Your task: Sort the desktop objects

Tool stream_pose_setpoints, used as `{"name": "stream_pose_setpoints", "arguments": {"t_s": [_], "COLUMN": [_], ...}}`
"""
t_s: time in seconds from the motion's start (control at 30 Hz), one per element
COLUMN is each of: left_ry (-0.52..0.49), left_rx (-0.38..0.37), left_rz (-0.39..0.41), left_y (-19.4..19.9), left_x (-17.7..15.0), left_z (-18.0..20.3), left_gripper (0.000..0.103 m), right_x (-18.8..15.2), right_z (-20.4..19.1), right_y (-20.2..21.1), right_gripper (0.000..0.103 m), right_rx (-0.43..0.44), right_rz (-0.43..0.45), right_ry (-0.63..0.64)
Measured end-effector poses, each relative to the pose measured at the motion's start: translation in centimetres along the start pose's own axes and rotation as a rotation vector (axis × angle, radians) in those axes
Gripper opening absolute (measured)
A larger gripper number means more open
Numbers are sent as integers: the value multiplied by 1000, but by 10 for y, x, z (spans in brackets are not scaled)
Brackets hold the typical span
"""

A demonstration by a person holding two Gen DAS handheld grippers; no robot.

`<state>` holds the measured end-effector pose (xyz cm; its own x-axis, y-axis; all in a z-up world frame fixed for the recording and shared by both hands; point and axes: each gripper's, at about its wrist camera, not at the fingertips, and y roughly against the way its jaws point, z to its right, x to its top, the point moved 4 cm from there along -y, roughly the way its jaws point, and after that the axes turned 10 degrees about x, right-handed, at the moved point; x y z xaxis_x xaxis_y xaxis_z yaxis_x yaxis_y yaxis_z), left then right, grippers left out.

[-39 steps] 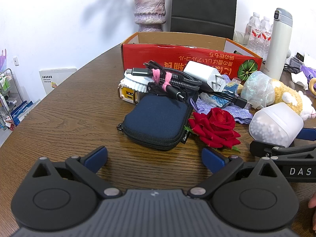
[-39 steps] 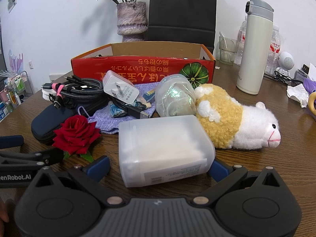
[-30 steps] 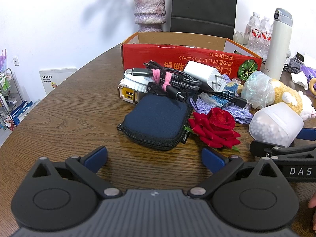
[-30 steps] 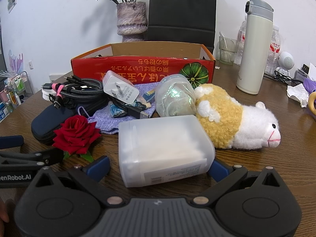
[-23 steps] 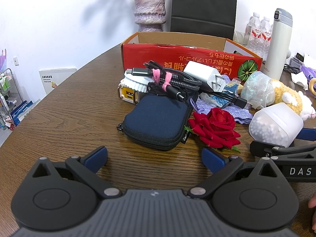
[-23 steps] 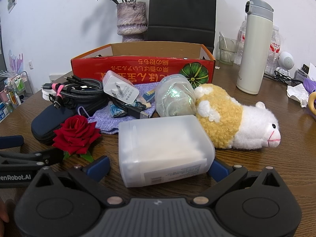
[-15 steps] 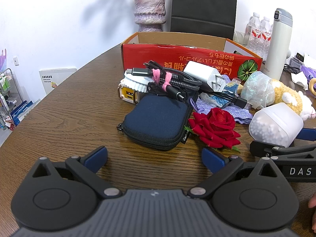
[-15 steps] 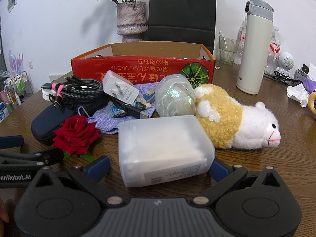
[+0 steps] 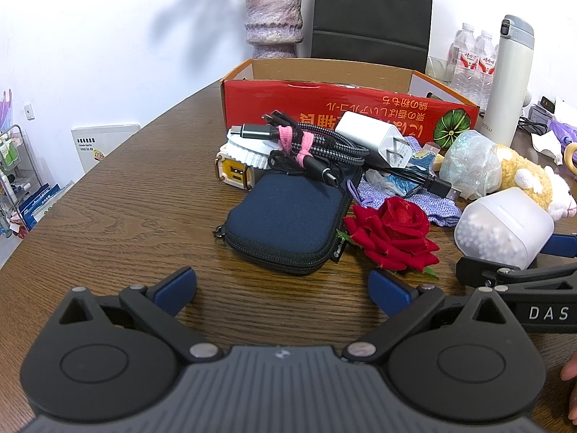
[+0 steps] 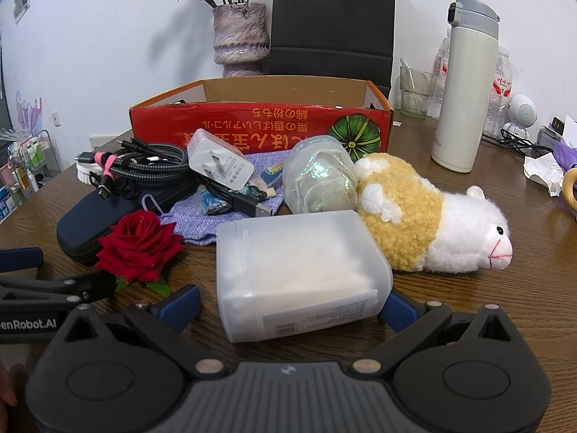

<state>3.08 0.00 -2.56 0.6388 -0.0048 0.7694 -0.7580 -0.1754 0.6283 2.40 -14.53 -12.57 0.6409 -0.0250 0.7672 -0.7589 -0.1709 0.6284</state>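
A pile of desk objects lies in front of an open red cardboard box (image 9: 346, 108) (image 10: 259, 126). My left gripper (image 9: 283, 288) is open and empty, low over the table just short of a navy zip pouch (image 9: 288, 223) and a red rose (image 9: 393, 232). My right gripper (image 10: 288, 305) is open, its fingers on either side of a frosted plastic box of cotton swabs (image 10: 299, 274) (image 9: 501, 229); contact is not clear. Behind lie a plush sheep (image 10: 432, 223), a shiny wrapped ball (image 10: 319, 180), a white charger (image 10: 220, 164), braided cables (image 10: 144, 169) and a purple cloth (image 10: 216, 216).
A cream thermos (image 10: 465, 86), water bottles (image 10: 503, 90), a glass (image 10: 411, 90) and a small white speaker (image 10: 519, 115) stand at the back right. A vase of dried flowers (image 10: 239, 36) and a black bag (image 10: 331, 18) stand behind the box. The wooden table (image 9: 126, 198) curves away left.
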Motion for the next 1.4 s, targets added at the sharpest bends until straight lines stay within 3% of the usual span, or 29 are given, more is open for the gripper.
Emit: {"name": "stream_pose_setpoints", "arguments": {"t_s": [1.07,1.13,1.27,1.4], "left_ry": [0,-2,61,97], "left_rx": [-8,-40,-130,-110], "left_rz": [8,35,114,199], "left_y": [3,12,33,37], "left_x": [-1,-2,16,51], "left_z": [-2,-7,-27,-38], "left_gripper": [103,103,103,103], "right_x": [1,-2,5,34], "right_z": [-4,-5,-4,-4], "right_y": [1,9,50,73], "right_gripper": [103,102,102,102], "right_rx": [-1,30,160,140], "right_rz": [4,21,141,241], "right_ry": [-4,-17,6,11]}}
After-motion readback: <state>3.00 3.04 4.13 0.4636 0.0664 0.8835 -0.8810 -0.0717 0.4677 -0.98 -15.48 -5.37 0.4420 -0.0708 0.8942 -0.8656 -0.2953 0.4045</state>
